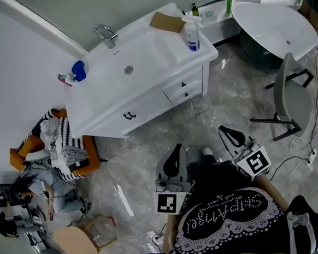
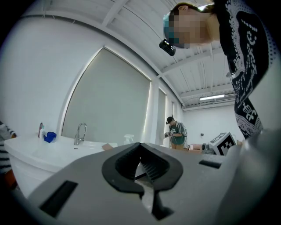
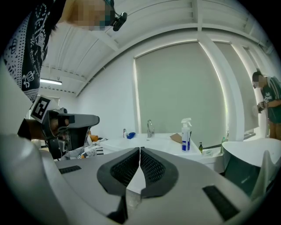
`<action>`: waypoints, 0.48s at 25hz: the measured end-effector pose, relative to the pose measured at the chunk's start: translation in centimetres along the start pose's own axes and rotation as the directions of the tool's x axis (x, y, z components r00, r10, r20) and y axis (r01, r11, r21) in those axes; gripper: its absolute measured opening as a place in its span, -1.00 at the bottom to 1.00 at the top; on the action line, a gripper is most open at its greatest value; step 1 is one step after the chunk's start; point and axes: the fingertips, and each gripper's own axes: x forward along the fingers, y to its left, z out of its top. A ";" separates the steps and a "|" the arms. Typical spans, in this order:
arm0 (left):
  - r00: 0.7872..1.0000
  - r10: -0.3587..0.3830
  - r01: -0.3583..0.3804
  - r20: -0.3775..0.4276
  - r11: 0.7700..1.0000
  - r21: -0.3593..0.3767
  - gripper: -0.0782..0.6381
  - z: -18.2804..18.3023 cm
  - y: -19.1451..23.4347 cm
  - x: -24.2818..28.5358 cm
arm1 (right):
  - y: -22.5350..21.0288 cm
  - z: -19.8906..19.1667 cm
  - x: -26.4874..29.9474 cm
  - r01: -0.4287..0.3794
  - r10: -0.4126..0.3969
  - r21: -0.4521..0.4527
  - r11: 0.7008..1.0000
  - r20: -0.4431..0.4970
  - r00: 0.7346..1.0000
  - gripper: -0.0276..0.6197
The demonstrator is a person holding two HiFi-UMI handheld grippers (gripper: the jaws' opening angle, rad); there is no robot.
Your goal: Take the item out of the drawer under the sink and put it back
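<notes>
A white vanity (image 1: 108, 108) with a sink and a chrome faucet (image 1: 105, 35) stands ahead of me. Its wide drawer under the sink (image 1: 129, 116) and the two small drawers (image 1: 184, 89) at its right are all closed, so whatever is inside is hidden. My left gripper (image 1: 177, 151) hangs over the floor well short of the vanity, jaws together and empty. My right gripper (image 1: 228, 131) is beside it to the right, also shut and empty. The left gripper view shows the left gripper (image 2: 140, 145) level with the sink's edge (image 2: 26, 151). The right gripper (image 3: 140, 150) faces the vanity top (image 3: 162, 141).
A spray bottle (image 1: 192, 33), a piece of cardboard (image 1: 166, 22) and a blue object (image 1: 78, 70) sit on the vanity top. A grey chair (image 1: 290, 94) and a white tub (image 1: 274, 21) stand at the right. An orange seat piled with clothes (image 1: 62, 148) is at the left. A person (image 2: 175, 134) stands far off.
</notes>
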 end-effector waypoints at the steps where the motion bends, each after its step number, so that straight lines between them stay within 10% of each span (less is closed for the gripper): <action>1: 1.000 0.001 -0.001 -0.004 1.000 0.010 -0.77 -0.1 0.1 0.2 | -0.3 -0.1 -0.1 0.007 -0.007 0.003 1.000 0.001 1.000 -0.86; 12: 0.998 -0.025 0.024 -0.063 1.000 -0.016 -0.77 -0.9 1.7 2.8 | -2.0 0.3 1.3 0.064 -0.064 0.020 0.998 -0.016 0.998 -0.85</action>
